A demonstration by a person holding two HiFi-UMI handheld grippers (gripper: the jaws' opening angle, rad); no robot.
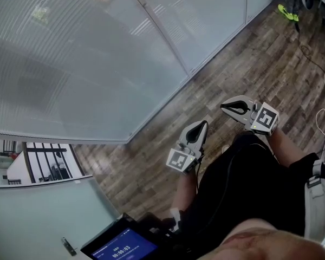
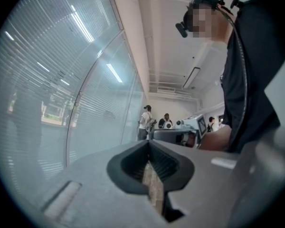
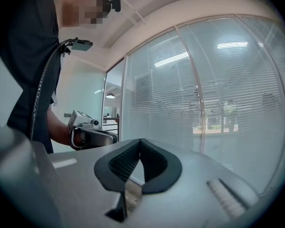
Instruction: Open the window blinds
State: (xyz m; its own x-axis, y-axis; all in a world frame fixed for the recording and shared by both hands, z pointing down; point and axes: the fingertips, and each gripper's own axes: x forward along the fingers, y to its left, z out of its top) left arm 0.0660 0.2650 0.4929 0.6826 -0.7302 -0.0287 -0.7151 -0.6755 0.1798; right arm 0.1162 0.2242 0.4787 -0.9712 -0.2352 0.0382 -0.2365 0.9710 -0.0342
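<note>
Lowered window blinds (image 1: 70, 53) span the glass wall at left. Beside it, over the wooden floor (image 1: 244, 58), the left tool (image 1: 201, 128) and right tool (image 1: 227, 107) hover, jaws pressed together, gripping nothing.

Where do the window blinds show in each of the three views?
Head view: window blinds fill the upper left.
Left gripper view: they cover the left side.
Right gripper view: they cover the right side.
Shared landmark: the person's black top, on the opposite side in each view.
</note>
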